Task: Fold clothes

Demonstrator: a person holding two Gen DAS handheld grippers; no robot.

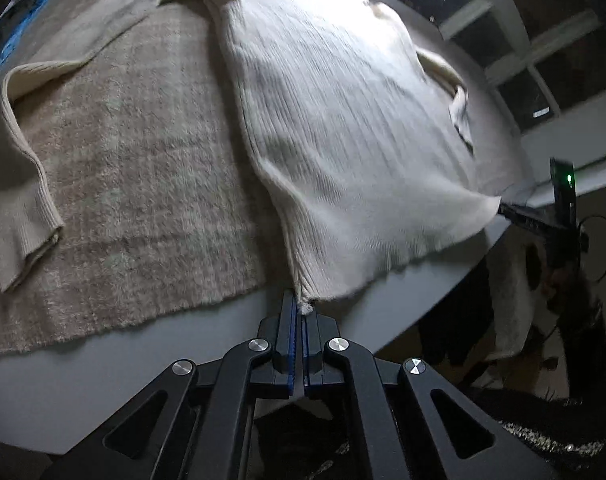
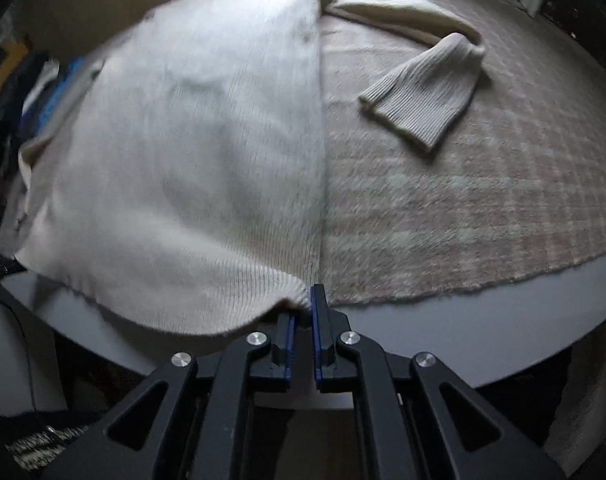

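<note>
Left wrist view: the left tool (image 1: 301, 312) pinches one hem corner of the sweater (image 1: 343, 120); the right tool (image 2: 301, 308) pinches the other. Both corners hang just off the table (image 1: 103, 380) edge, probably to stretch the sweater flat over the blanket (image 1: 143, 200) before folding. Sleeves lie loose beside the body.

A grey table (image 2: 483, 328) carries a fuzzy plaid blanket (image 2: 463, 208).
</note>
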